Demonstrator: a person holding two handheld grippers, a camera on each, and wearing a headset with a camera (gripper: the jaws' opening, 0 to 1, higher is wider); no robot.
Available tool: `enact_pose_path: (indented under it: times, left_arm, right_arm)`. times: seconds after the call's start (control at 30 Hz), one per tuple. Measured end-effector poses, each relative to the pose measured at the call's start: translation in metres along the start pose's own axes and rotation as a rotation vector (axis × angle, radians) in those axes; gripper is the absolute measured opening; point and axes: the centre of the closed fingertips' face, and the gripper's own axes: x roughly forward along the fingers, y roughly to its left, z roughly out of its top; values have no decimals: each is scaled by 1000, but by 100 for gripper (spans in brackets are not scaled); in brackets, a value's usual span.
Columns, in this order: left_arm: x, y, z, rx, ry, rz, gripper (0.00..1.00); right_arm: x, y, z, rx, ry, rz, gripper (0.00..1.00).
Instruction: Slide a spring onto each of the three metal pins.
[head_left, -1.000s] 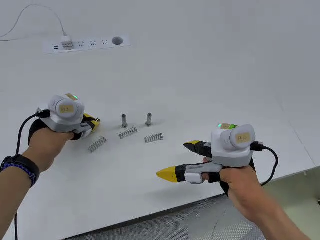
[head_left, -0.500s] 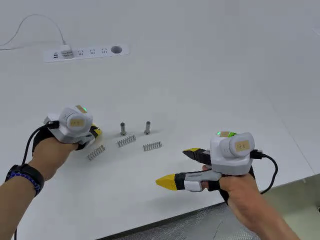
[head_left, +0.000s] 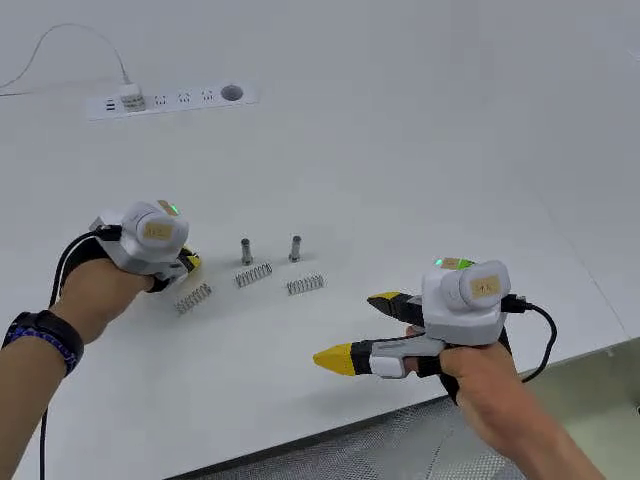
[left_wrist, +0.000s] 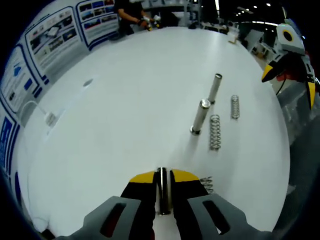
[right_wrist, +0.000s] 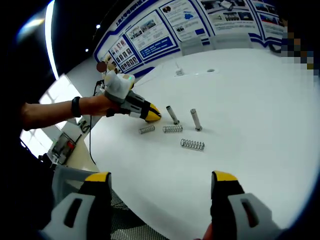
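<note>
Two metal pins (head_left: 246, 250) (head_left: 295, 247) stand upright on the white table (head_left: 400, 180). Three springs lie in front of them: one at the left (head_left: 194, 297), one in the middle (head_left: 254, 274), one at the right (head_left: 305, 284). My left gripper (head_left: 188, 263) hovers just left of the left spring. In the left gripper view it (left_wrist: 161, 182) is shut on a thin metal pin (left_wrist: 162, 192), with the standing pins (left_wrist: 200, 116) (left_wrist: 215, 87) ahead. My right gripper (head_left: 360, 327) is open near the table's front edge, nothing between its fingers (right_wrist: 222, 185); the springs (right_wrist: 192, 144) lie ahead of it.
A white power strip (head_left: 170, 98) with a plugged cable lies at the far left of the table. The table's front edge (head_left: 330, 432) runs just below my right hand. Posters line a wall (right_wrist: 165, 30) in the right gripper view.
My left gripper has shifted slightly right, toward the left spring and the pins, still shut. The right gripper has barely moved. The head camera has shifted a little.
</note>
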Motion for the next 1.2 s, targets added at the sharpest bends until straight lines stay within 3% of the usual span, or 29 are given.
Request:
enact_pose_path:
  times: [0.23,0.33,0.47,0.5,0.57,0.63,0.87,1.2]
  left_arm:
    - [3,2,0,60,11,-7,10]
    - [2,1,1,53,12,-11,8]
    - [1,1,1,23,4,4,8]
    - [0,1,1,-12,-4,9,8]
    - [-5,1,6,-91,-60,20,7]
    - [-12,3,8,-133,-90,30,7]
    - [-24,3,1,-133,-106,44,8]
    - [-39,1,-5,-153,-124,73,8]
  right_arm:
    - [1,0,0,10,-8,1,83]
    - [3,3,0,5,-4,5,83]
    - [4,5,2,5,-7,7,83]
    - [4,5,2,5,-9,6,83]
    - [2,6,4,4,-15,5,82]
    - [-1,4,4,6,-20,0,82]
    - [-6,-2,4,15,-31,-15,82]
    - [-5,3,4,7,-36,-9,82]
